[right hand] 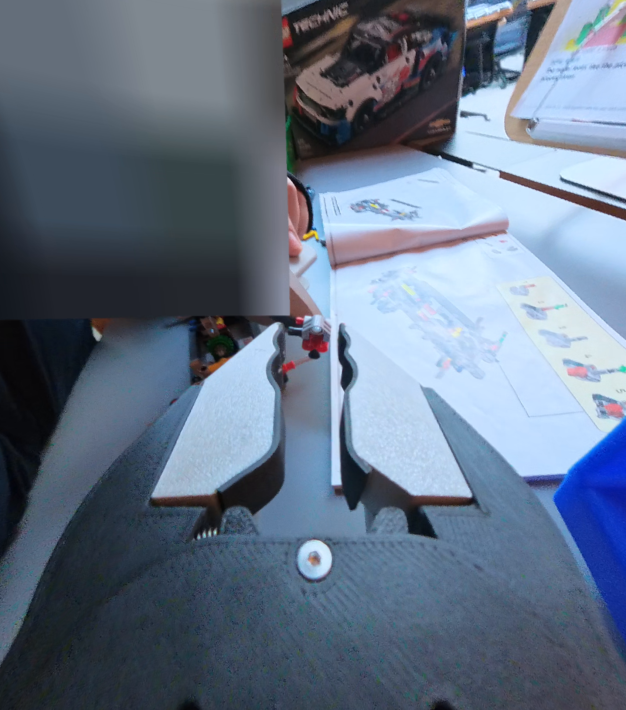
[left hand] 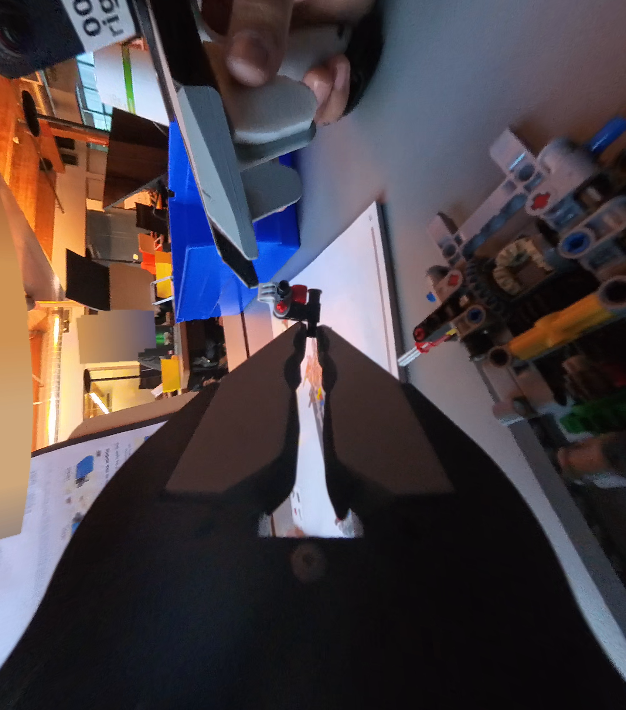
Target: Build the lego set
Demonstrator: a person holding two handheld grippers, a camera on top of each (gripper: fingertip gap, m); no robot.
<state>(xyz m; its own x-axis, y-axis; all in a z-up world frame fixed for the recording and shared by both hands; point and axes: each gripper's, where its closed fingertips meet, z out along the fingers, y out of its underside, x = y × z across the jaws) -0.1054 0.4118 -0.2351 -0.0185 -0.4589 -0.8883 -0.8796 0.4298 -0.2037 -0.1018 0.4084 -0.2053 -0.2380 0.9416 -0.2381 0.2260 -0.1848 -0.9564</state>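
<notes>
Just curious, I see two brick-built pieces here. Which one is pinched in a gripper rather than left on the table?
The small red, grey and black assembly, held by its black pin in the left gripper. The big multicoloured build rests on the table.

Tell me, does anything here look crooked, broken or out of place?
Nothing looks broken or spilled. The one oddity: the instruction booklet has a page curling up instead of lying flat. The left hand-held gripper pinches a small black, red and grey brick assembly above the booklet.
</notes>
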